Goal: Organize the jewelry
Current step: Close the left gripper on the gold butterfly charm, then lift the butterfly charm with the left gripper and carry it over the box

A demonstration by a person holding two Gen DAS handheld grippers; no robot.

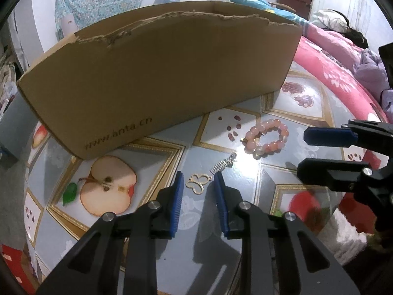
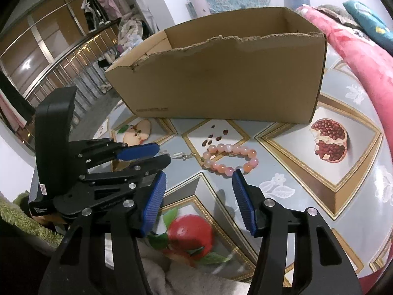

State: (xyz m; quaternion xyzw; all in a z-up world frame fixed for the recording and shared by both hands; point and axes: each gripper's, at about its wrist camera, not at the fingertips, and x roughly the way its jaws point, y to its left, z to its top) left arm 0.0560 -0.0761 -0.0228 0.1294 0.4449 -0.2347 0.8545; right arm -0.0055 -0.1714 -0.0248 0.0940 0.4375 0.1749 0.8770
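Observation:
A gold butterfly pendant point(image 1: 198, 183) lies on the fruit-print tablecloth point(image 1: 172, 245), between the tips of my open left gripper point(image 1: 198, 176). A small silver clip point(image 1: 224, 163) lies just beyond it, also seen in the right wrist view point(image 2: 181, 156). A pink bead bracelet point(image 1: 267, 139) lies further right on the cloth. In the right wrist view the bracelet point(image 2: 231, 159) lies just ahead of my open, empty right gripper point(image 2: 199, 174). The open cardboard box point(image 1: 157, 81) stands behind the jewelry point(image 2: 221, 83). The left gripper point(image 2: 147, 156) shows at the left of the right wrist view.
The right gripper point(image 1: 304, 151) reaches in from the right in the left wrist view. A pink bedspread point(image 1: 343, 73) borders the table on the right. A green towel point(image 2: 24, 221) lies at the near left. Clothes racks point(image 2: 103, 7) stand far behind.

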